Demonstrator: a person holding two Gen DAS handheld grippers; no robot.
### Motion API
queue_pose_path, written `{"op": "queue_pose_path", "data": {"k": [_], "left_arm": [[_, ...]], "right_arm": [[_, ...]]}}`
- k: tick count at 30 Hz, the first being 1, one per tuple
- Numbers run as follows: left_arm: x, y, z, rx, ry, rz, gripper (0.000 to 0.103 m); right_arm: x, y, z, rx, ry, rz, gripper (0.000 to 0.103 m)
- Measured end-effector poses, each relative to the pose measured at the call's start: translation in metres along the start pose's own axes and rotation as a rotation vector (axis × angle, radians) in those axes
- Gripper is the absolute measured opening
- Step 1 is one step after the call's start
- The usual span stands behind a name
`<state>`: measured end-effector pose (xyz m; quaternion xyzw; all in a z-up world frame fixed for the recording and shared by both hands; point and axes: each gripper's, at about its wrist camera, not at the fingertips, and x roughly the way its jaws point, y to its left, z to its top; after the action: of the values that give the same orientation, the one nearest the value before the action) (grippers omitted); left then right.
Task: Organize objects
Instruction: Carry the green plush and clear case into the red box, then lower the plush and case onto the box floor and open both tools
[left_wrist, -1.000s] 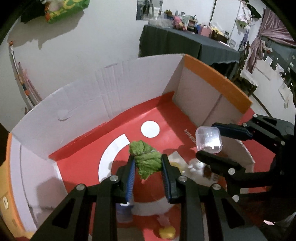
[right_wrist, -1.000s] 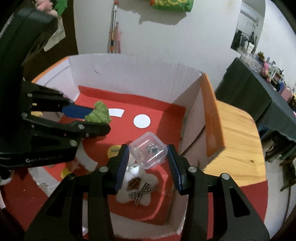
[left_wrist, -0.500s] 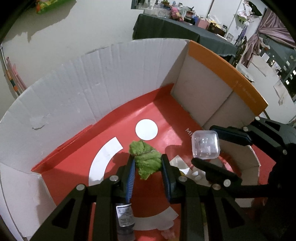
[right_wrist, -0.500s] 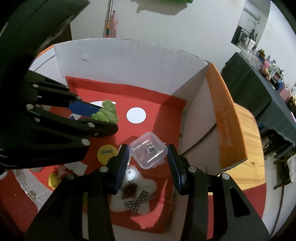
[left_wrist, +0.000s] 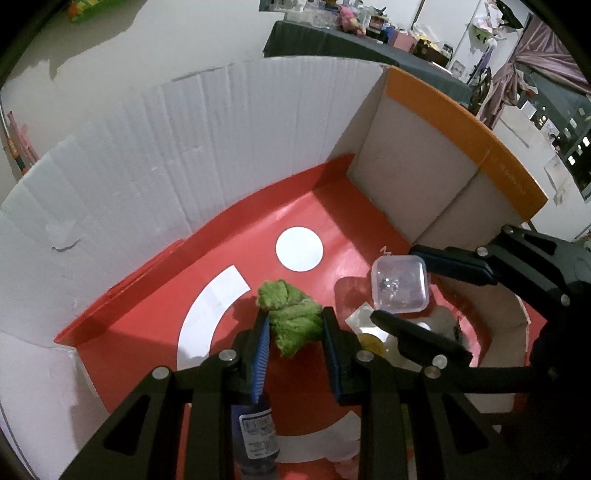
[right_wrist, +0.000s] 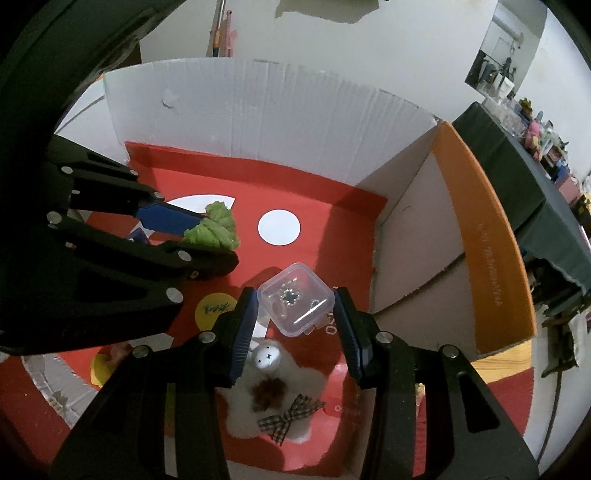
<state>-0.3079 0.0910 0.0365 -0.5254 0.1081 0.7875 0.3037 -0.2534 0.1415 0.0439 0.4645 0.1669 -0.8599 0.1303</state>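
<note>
A crinkled green fabric leaf (left_wrist: 293, 319) is clamped by the left hand-held gripper (left_wrist: 295, 332); a small clear plastic case (right_wrist: 295, 299) is clamped by the right hand-held gripper (right_wrist: 293, 314).

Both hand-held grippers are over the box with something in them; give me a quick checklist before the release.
1. Left hand-held gripper grips the green leaf: ok.
2. Right hand-held gripper grips the clear case: ok.
3. Both loads inside the box walls: ok.
4. Bare red floor beyond the leaf: ok.
5. Plush toy lies near under the case: not ok.
6. Case lid latched: cannot tell.
</note>
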Motion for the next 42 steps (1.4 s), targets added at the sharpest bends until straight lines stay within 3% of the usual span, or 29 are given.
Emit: {"op": "queue_pose_path", "data": {"k": [42], "left_arm": [[0.001, 0.001, 0.000, 0.004, 0.014, 0.002, 0.034]], "right_arm": [[0.003, 0.010, -0.010, 0.001, 0.092, 0.019, 0.041]]}}
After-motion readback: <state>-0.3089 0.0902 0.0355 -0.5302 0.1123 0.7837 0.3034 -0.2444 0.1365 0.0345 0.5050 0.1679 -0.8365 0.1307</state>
